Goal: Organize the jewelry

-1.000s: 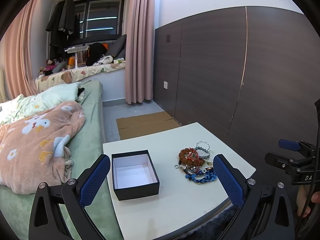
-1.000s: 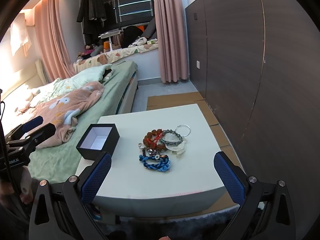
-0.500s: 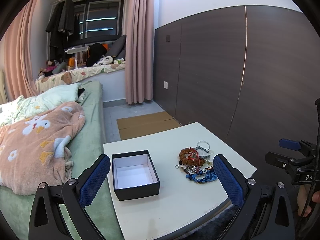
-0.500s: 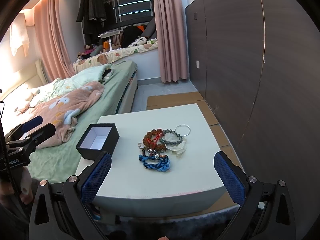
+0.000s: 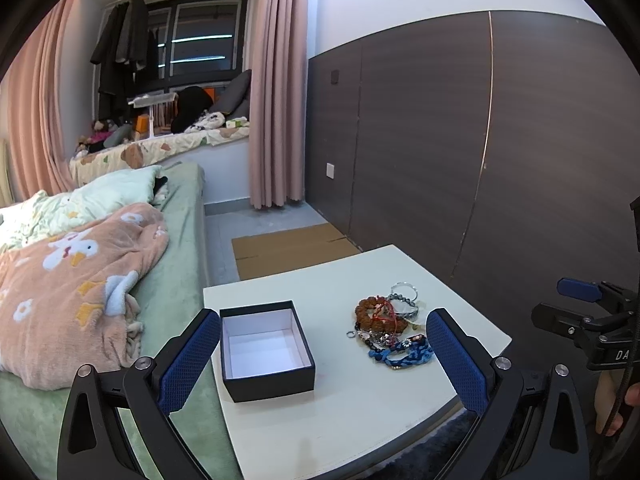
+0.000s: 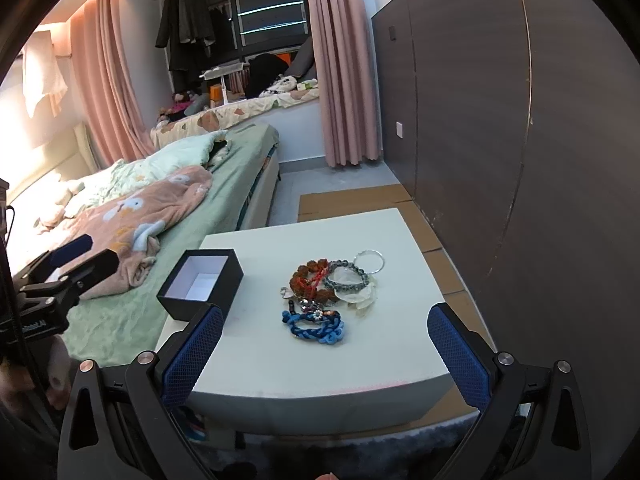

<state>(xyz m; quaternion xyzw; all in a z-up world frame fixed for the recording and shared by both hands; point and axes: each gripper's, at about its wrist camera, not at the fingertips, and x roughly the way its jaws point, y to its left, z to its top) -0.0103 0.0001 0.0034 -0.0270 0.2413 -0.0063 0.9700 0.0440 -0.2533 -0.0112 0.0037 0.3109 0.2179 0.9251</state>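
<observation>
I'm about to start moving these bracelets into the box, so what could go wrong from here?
1. The jewelry pile is tangled: lifting the blue braided bracelet may drag the beaded strand next to it along.
2. The black box sits at the table's bed-side edge; a nudge could push it off.
3. The thin silver hoop lies flat, so the right gripper may slip on it.

Bed (image 5: 176, 272), left of frame: green sheet, peach blanket (image 5: 68, 276) with white duck print bunched on it, pale green quilt (image 5: 100, 196) behind. Pink curtains (image 5: 276, 92) upper centre and far left. Dark window (image 5: 200, 40) upper left; dark coats (image 5: 120, 48) hang in front of it. Cluttered window seat (image 5: 168, 148) below. Dark wood wall panels (image 5: 480, 152) fill the right. Flat cardboard (image 5: 288, 248) on the floor, centre. White socket (image 5: 330, 169) on the wall.
</observation>
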